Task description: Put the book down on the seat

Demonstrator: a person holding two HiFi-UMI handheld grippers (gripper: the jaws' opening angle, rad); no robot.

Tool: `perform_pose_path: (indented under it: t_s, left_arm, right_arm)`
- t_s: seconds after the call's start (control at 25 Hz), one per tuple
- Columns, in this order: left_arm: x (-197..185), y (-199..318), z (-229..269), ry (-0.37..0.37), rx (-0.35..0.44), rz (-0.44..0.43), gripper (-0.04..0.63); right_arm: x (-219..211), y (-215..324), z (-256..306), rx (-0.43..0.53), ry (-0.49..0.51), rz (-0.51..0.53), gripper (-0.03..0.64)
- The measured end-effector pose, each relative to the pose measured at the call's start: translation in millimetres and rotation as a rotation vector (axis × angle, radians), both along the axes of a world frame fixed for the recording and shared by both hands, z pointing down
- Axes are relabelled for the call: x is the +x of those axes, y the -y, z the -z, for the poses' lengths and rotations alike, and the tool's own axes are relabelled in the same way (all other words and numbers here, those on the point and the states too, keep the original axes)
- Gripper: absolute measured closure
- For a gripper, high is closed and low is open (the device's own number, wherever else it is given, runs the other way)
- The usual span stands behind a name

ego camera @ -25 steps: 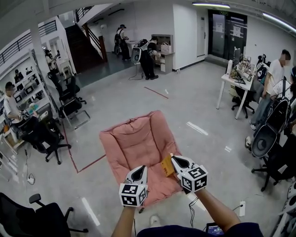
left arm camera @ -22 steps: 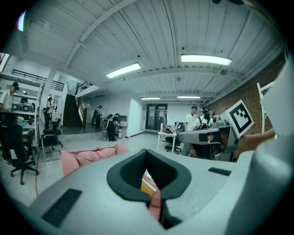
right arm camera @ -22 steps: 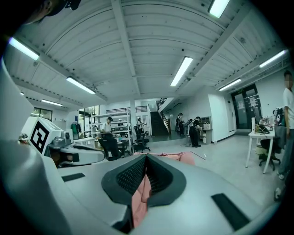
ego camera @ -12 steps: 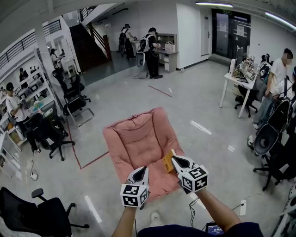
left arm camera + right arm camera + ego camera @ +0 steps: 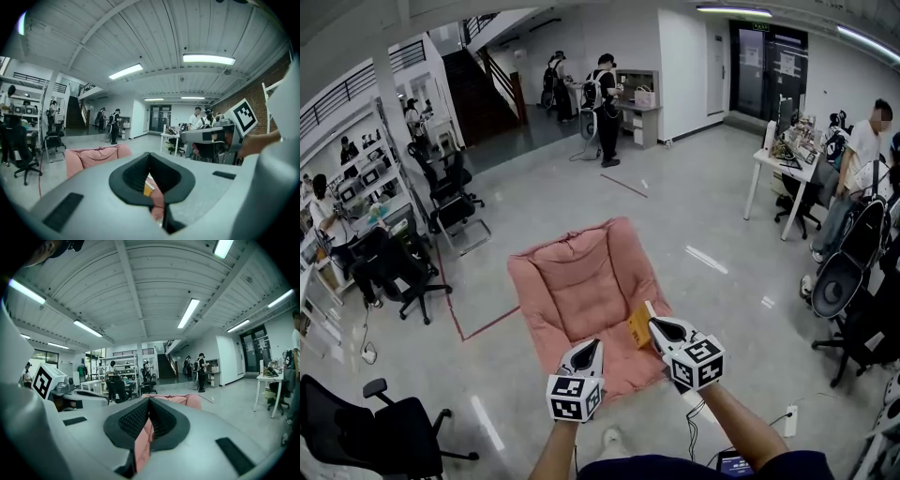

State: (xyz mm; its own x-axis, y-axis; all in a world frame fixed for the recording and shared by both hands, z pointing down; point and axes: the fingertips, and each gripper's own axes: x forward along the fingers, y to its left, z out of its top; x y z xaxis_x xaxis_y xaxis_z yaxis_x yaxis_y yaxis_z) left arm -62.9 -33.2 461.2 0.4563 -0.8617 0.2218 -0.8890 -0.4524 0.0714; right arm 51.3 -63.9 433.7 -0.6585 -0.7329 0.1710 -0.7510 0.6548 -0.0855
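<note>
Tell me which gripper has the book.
The right gripper: the orange book juts from its closed tips above the pink seat. The left gripper holds nothing.

Orange book, tilted on edge, over right front of pink cushioned seat.

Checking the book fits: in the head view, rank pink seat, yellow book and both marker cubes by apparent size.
pink seat
left marker cube and right marker cube, alike
yellow book, though the cubes sit nearer the camera
</note>
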Motion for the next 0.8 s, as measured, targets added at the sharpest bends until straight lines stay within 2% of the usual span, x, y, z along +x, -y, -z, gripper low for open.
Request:
perform_pose_path:
  t_s: [0.8]
  left_arm:
    - [3, -25, -3, -0.028, -0.013, -0.007, 0.591]
  right_arm:
    - [-8, -21, -5, -0.005, -0.010, 0.026, 0.597]
